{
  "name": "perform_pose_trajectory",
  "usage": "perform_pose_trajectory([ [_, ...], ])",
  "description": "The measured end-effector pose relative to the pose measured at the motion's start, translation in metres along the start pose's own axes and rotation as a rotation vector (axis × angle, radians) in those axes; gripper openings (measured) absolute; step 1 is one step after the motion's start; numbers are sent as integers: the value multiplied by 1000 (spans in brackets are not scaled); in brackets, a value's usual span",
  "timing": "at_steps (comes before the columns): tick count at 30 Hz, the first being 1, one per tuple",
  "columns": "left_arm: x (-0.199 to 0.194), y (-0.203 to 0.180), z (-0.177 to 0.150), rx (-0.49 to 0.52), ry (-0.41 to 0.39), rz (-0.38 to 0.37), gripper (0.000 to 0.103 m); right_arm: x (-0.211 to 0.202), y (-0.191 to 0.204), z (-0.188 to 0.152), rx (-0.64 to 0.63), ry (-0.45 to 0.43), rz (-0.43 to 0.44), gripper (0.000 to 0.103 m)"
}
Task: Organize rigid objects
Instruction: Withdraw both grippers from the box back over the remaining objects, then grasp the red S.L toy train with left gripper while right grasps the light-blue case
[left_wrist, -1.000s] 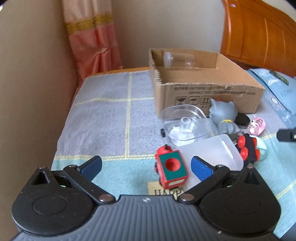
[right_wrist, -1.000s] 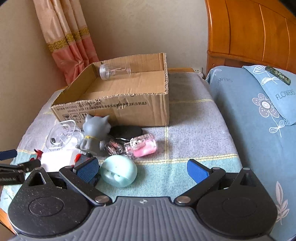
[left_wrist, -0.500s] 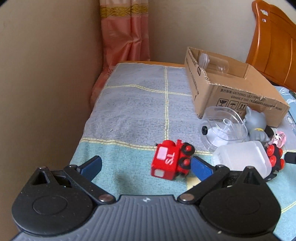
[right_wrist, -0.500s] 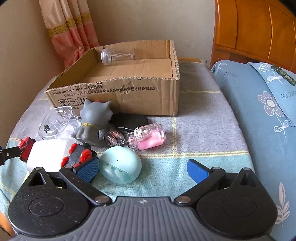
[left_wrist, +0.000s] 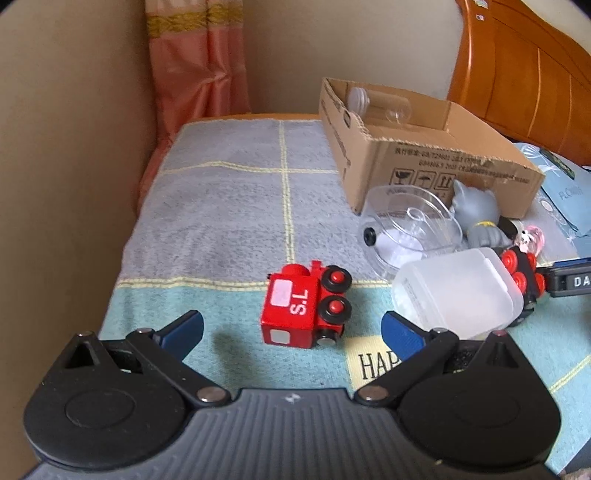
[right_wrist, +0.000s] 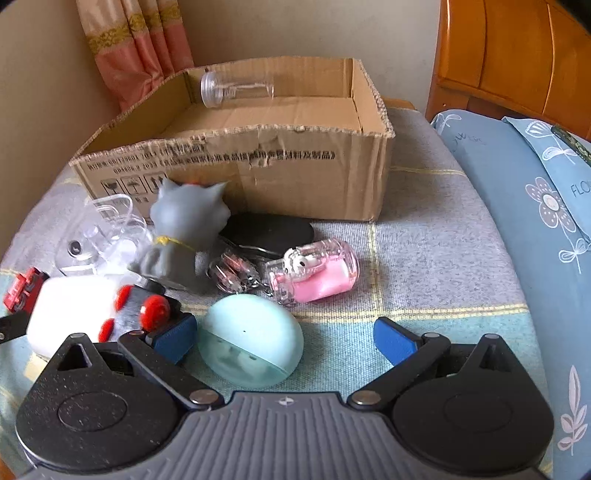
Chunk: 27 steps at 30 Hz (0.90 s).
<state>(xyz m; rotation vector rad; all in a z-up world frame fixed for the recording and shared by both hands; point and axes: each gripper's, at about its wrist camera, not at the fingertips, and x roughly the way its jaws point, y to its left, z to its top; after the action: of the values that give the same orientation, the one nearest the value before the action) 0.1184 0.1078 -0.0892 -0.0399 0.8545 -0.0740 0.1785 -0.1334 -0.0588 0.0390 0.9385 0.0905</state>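
A red toy train (left_wrist: 306, 304) lies on its side on the blanket, between the open jaws of my left gripper (left_wrist: 291, 326). My right gripper (right_wrist: 284, 334) is open around a pale green egg-shaped case (right_wrist: 251, 341). A cardboard box (right_wrist: 258, 147) stands behind and holds a clear bottle (right_wrist: 236, 88). In front of the box lie a grey cat figure (right_wrist: 184, 236), a pink keychain bottle (right_wrist: 317, 271), a black oval case (right_wrist: 269, 230), a white plastic box (left_wrist: 458, 295), a black train with red wheels (right_wrist: 144, 314) and a clear plastic dispenser (left_wrist: 410, 229).
A beige wall (left_wrist: 66, 147) runs close along the left. A pink curtain (left_wrist: 199, 62) hangs at the back corner. A wooden headboard (right_wrist: 517, 55) and a blue floral pillow (right_wrist: 546, 192) lie to the right. The blanket's left edge (left_wrist: 125, 251) drops off.
The red train has tipped from standing on end to lying on its side. My left gripper has pulled back and swung left. My right gripper has moved forward over the green case.
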Motion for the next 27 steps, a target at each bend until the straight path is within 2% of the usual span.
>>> perform_pose_trajectory([
  [3,3,-1,-1,14,9,-4,102,0,-1,-3,-23,3,-20,103],
  [6,6,-1,-2,40,19,1,102,0,-8,-8,-49,8,-81,103],
  [9,11,1,-5,54,32,-6,102,-5,-18,-13,-52,-8,-73,103],
  [20,19,-4,-1,112,-8,-4,102,-8,-19,-19,-60,-44,-69,103],
  [24,19,-6,-1,130,-19,-30,98,-9,-19,-20,-65,-53,-66,103],
  [26,19,-6,1,130,-25,-45,89,-9,-20,-19,-67,-56,-64,103],
  [27,19,-6,2,124,-27,-57,87,-9,-20,-19,-69,-58,-63,103],
])
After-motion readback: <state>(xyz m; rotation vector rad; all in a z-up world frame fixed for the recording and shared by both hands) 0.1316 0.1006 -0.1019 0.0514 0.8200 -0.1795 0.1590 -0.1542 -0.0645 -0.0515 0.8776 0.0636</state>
